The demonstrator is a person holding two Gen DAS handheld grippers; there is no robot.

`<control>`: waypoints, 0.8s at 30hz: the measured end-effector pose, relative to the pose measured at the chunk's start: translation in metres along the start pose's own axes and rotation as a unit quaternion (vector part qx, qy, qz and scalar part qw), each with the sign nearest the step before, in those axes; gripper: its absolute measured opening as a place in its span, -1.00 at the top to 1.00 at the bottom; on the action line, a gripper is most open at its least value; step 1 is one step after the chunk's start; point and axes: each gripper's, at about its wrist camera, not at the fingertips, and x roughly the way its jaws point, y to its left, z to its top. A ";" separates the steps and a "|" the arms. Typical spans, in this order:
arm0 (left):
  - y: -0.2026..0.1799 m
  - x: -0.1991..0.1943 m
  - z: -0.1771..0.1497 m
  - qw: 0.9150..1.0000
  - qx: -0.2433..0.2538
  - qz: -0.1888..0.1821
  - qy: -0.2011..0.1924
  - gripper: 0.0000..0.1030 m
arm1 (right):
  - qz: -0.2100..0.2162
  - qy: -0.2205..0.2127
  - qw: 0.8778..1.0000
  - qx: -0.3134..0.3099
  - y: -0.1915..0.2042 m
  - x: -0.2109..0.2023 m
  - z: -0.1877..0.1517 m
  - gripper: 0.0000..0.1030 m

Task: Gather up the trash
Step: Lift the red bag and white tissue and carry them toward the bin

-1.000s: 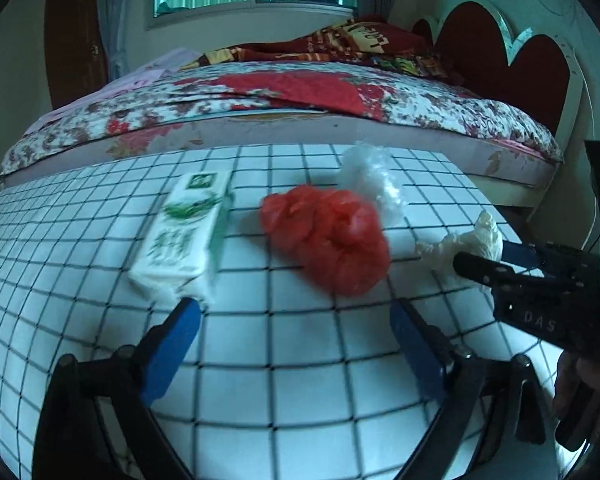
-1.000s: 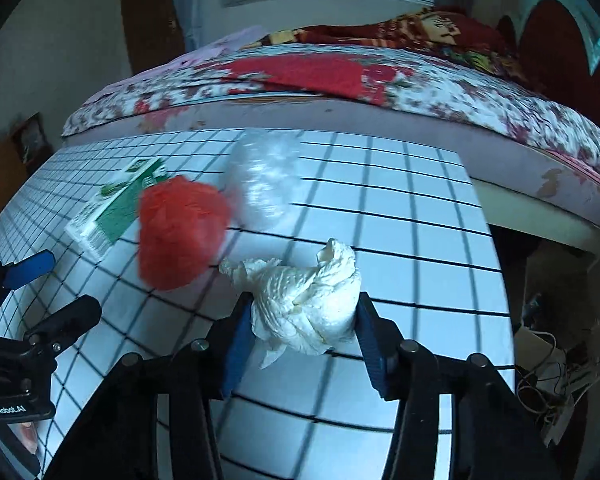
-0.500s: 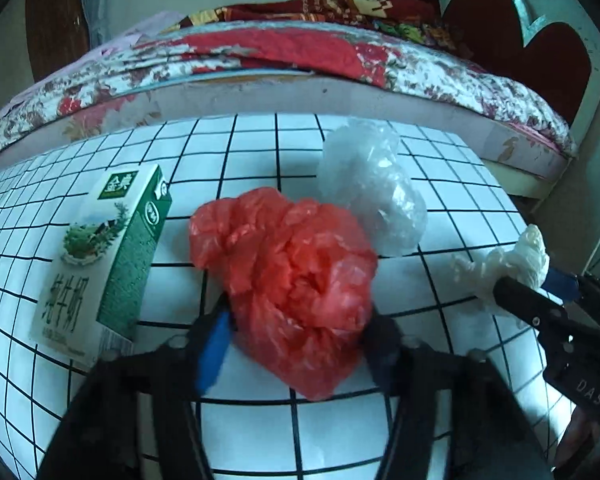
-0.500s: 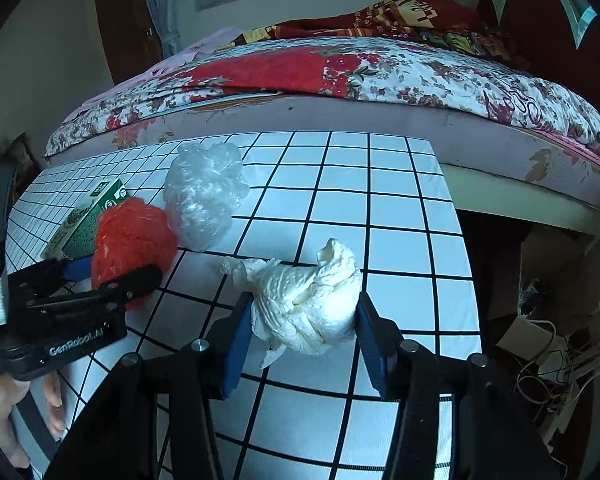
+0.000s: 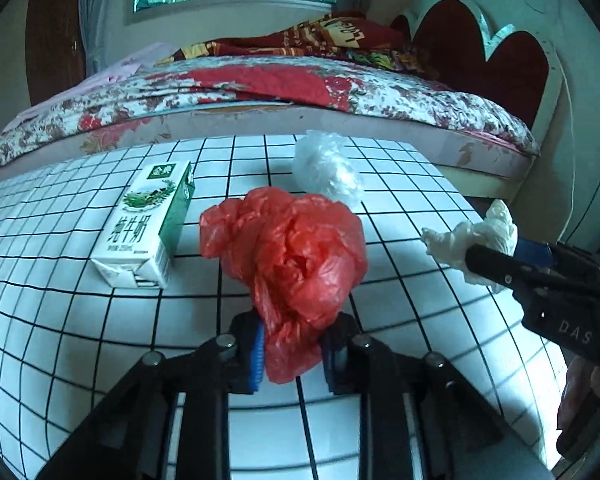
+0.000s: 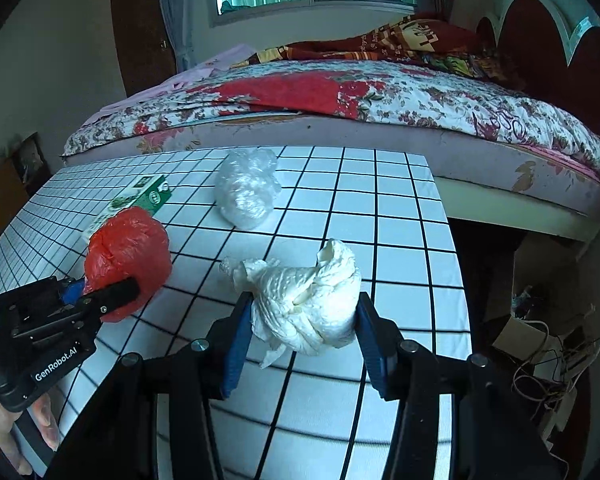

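Note:
A crumpled red plastic bag (image 5: 296, 256) sits between the pads of my left gripper (image 5: 292, 344), whose jaws are closing and press on its lower end. My right gripper (image 6: 302, 320) is shut on a white paper wad (image 6: 308, 292), held just above the checked table (image 6: 400, 240). In the right wrist view the left gripper (image 6: 100, 292) and the red bag (image 6: 128, 248) are at the left. A green-and-white milk carton (image 5: 144, 224) lies left of the bag. A clear plastic bag (image 5: 326, 168) lies behind it.
The table's right edge (image 6: 452, 264) drops to a floor with boxes and tangled cables (image 6: 540, 340). A bed with a flowered cover (image 6: 340, 96) runs along the table's far side. A person's hand (image 6: 16, 432) holds the left gripper.
My left gripper went from wide open and short of the red bag to closed around it. My right gripper kept the paper wad and shifted a little to the right.

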 end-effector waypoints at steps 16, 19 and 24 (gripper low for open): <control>-0.015 -0.117 -0.041 0.998 0.030 0.002 -0.047 0.59 | -0.014 -0.056 0.998 0.003 0.027 -0.122 -0.048 0.00; -0.021 -0.134 -0.045 0.997 0.039 0.000 -0.061 0.59 | -0.015 -0.071 0.997 0.001 0.029 -0.143 -0.057 0.00; -0.033 -0.157 -0.055 0.996 0.049 -0.011 -0.079 0.59 | -0.018 -0.092 0.996 -0.003 0.027 -0.176 -0.071 0.00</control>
